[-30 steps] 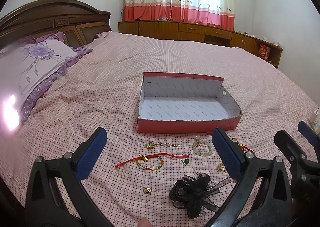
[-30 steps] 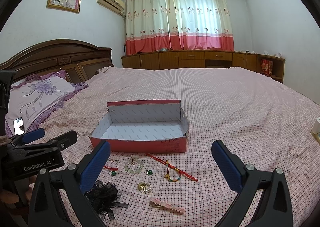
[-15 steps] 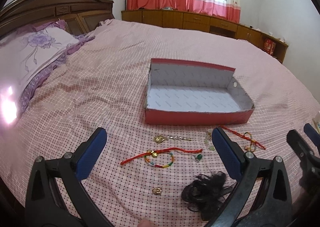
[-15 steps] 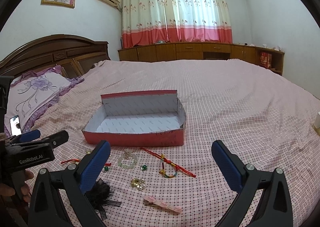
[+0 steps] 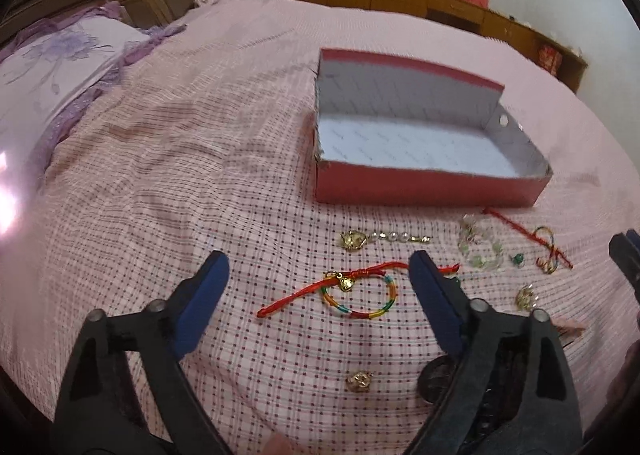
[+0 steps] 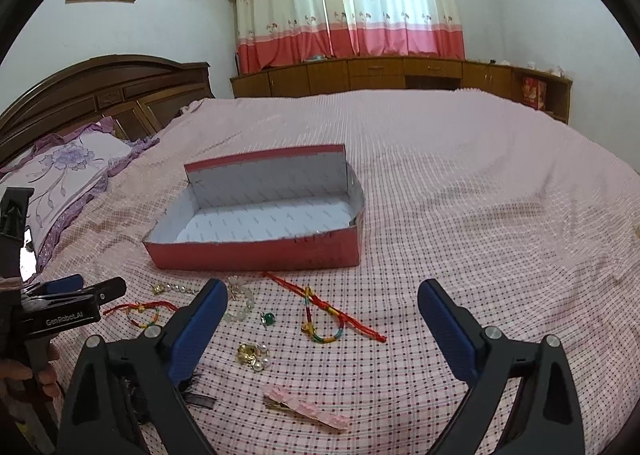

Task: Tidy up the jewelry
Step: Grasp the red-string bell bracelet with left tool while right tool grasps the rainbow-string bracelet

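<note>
Left view: left hand-held gripper (image 5: pixel 316 275) gapes wide, holding nothing, right over the rainbow bracelet (image 5: pixel 360 295) on the bed (image 5: pixel 160 175); red box (image 5: pixel 424 143) behind.

Right view: right hand-held gripper (image 6: pixel 322 305) wide open too, empty, red-string bracelet (image 6: pixel 324 315) between its fingers, pink hair clip (image 6: pixel 304 407) nearer.

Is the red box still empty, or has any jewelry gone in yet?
Empty. The red box shows only its bare white floor in both views; the bracelets, such as the rainbow bracelet, lie on the bedspread in front of it.

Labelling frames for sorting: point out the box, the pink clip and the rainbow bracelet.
box (image 6: pixel 256 255), right wrist view, red front wall.
pink clip (image 6: pixel 308 409), right wrist view, mid-body.
rainbow bracelet (image 5: pixel 362 313), left wrist view, lower band.
</note>
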`<state>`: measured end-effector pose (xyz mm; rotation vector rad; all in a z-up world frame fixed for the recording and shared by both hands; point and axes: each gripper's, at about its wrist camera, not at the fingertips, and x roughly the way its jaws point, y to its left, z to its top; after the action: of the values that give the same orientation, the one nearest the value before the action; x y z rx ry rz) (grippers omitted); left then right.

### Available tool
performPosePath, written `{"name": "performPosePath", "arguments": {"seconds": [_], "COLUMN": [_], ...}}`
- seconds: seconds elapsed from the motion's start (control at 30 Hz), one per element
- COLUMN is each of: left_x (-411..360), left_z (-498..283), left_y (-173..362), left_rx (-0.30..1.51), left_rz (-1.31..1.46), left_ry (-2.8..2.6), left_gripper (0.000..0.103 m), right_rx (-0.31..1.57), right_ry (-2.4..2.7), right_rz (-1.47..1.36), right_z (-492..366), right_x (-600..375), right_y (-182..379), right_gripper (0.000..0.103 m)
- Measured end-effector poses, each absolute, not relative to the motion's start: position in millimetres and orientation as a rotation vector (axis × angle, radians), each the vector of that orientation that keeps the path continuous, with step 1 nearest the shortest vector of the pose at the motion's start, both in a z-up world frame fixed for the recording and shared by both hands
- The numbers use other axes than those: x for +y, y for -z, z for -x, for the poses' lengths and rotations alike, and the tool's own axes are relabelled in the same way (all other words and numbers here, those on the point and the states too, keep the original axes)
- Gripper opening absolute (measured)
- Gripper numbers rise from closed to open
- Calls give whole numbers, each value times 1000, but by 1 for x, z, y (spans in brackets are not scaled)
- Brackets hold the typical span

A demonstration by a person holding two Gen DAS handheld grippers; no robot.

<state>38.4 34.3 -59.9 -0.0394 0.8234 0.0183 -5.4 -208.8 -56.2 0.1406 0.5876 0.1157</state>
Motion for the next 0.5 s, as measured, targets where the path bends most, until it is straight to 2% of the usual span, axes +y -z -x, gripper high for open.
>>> {"name": "performPosePath", "arguments": {"seconds": [0.13,0.27,0.3,0.5], "left_x": [32,29,28,19], "left_z": [-48,-59,-61,-62], "left_y": [71,85,88,106], "left_rx": [860,926,937,977], "left_rz": [5,-16,-21,-100], "left_ry": [-4,23,30,42], "left_gripper": [65,40,37,37], "right_rx": [624,664,678,730], "right_ry": [-134,-149,-152,-163], "right_rz": [-141,-148,-159,-201], "right_z": [-5,-17,-22,-37], "right_x": [-209,-210,-211,-215], "right_y": [66,74,78,91], "right_gripper": [93,86,85,79]}}
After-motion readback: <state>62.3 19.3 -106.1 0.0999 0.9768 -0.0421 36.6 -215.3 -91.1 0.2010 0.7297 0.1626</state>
